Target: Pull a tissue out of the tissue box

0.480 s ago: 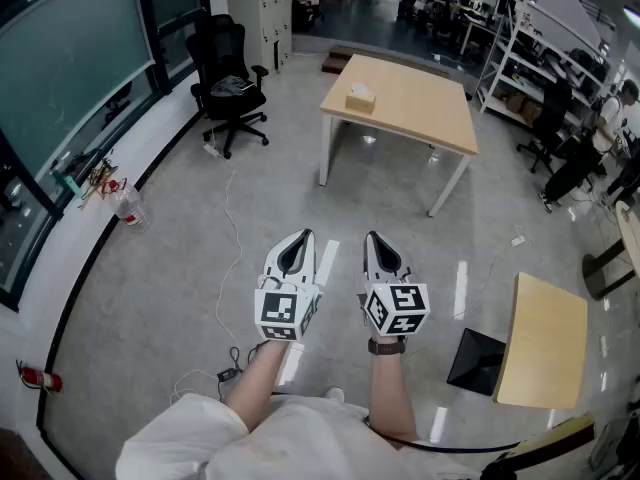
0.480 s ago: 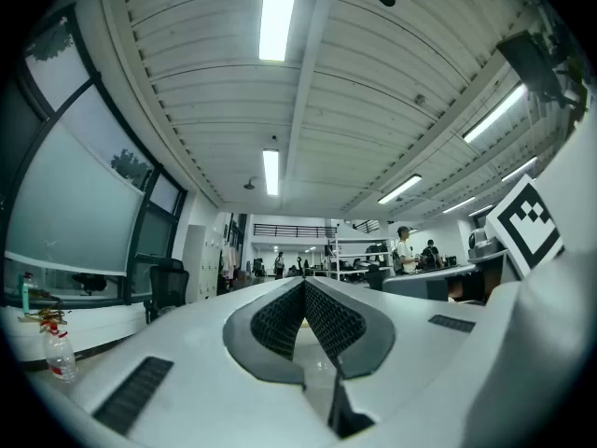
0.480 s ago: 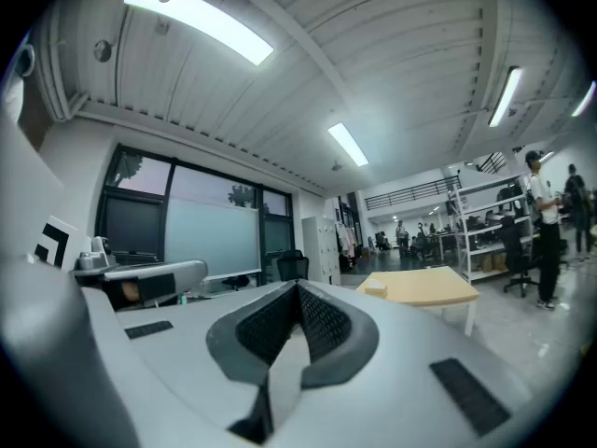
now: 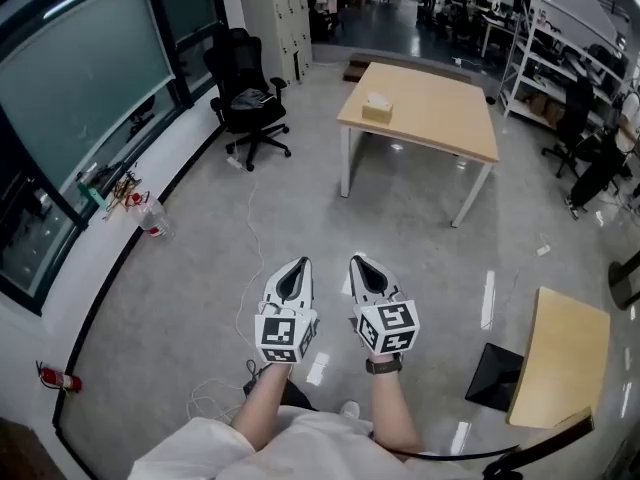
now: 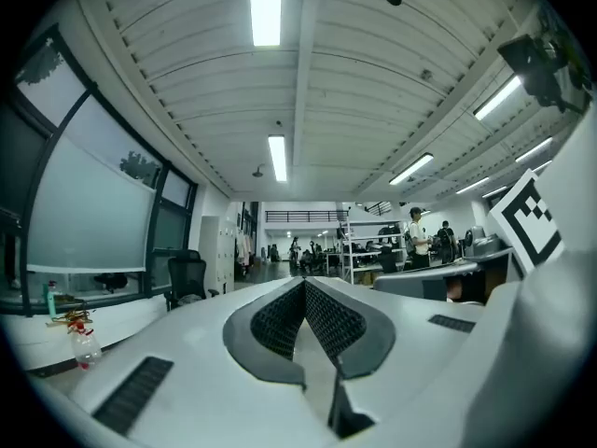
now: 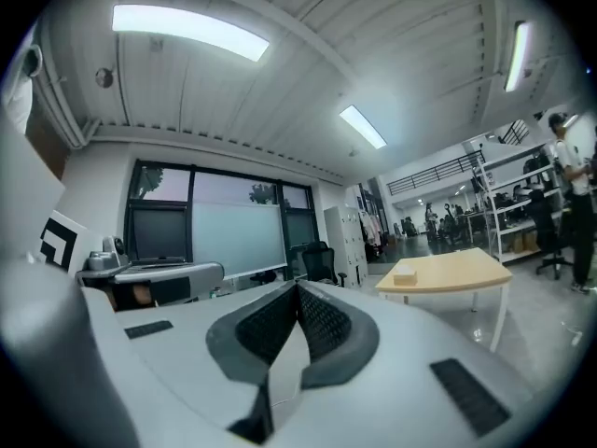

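While both grippers are held level and side by side above the floor, each is fully closed. The left gripper (image 4: 297, 265) has its jaws meeting at the tips, with nothing between the pads; the left gripper view (image 5: 304, 282) confirms this. The right gripper (image 4: 358, 262) is in the same condition: jaws together, nothing gripped, as its own view (image 6: 297, 287) shows. The two grippers lie just beside each other without touching.

The tissue box (image 4: 377, 109) stands on the table (image 4: 445, 118), close to the table's left edge and far corner as seen from the head. It is well apart from both grippers, with open floor between. In the right gripper view the tissue box (image 6: 405, 275) appears to the right of the jaw line, on the left end of the table (image 6: 462, 271).

An office chair (image 4: 248, 96) stands left of the table, near the windows. A bottle (image 4: 152, 217) sits on the floor by the window wall. A second table (image 4: 566, 353) is at the right edge of the head view, with a black panel (image 4: 495, 377) on the floor just beside it.
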Demonstrator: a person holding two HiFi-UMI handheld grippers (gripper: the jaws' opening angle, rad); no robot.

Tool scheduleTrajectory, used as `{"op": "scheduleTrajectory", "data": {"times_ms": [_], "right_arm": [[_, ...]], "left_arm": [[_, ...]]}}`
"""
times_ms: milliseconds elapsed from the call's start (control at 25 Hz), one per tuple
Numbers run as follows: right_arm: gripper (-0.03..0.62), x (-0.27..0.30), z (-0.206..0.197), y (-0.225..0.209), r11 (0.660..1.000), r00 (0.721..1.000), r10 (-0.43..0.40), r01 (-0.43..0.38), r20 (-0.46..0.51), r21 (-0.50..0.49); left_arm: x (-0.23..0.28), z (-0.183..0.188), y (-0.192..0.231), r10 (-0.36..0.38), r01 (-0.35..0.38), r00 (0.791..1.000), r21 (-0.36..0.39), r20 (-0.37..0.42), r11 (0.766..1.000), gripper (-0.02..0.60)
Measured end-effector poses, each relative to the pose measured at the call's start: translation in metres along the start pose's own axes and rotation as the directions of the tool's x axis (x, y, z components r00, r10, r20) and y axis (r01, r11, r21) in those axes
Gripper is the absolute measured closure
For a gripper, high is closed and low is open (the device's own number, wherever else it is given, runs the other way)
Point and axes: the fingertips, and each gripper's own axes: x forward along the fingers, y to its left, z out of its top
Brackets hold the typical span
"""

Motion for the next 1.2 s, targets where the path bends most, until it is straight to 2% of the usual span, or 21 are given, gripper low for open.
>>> {"op": "scheduleTrajectory", "data": {"times_ms": [160,280,360,520,600,720,920,1200], "right_arm": [[0.599,0.042,0.002,-0.01,1.0,1.0,-0.008,0.007,-0.005,-0.018],[0.599,0.086,0.005,-0.017,1.0,1.0,-0.023,0.023,-0.018,-0.021],[0.599,0.119,0.012,-0.016,1.0,1.0,-0.005,0.004,-0.02,-0.027],[0.599,0.175,0.023,-0.013,0.998,1.0,-0.003,0.003,0.0,-0.064],[0.599,0.202,0.023,-0.018,0.997,1.0,-0.03,0.03,0.004,-0.066],[0.599,0.237,0.026,-0.022,0.997,0.998,-0.059,0.06,0.011,-0.057],[0.599,0.282,0.019,-0.019,0.996,0.998,-0.062,0.061,-0.004,-0.07],[0.599,0.338,0.009,-0.058,0.996,0.997,-0.072,0.07,-0.039,-0.053]], "left_arm": [[0.034,-0.007,0.027,-0.023,0.023,1.0,-0.015,-0.01,1.0,0.581],[0.063,-0.01,0.047,-0.078,0.079,0.997,0.035,-0.021,0.996,0.581],[0.087,-0.008,0.065,-0.107,0.108,0.994,0.054,-0.022,0.993,0.581],[0.12,0.014,0.122,-0.06,0.06,0.991,0.001,0.117,0.998,0.581],[0.133,0.018,0.146,-0.064,0.066,0.987,-0.011,0.147,0.998,0.581],[0.152,0.013,0.175,-0.101,0.104,0.985,-0.016,0.137,0.994,0.581],[0.184,-0.014,0.218,-0.108,0.115,0.991,-0.082,0.08,0.99,0.581],[0.249,-0.036,0.236,-0.148,0.152,0.988,-0.109,0.039,0.982,0.581]]}}
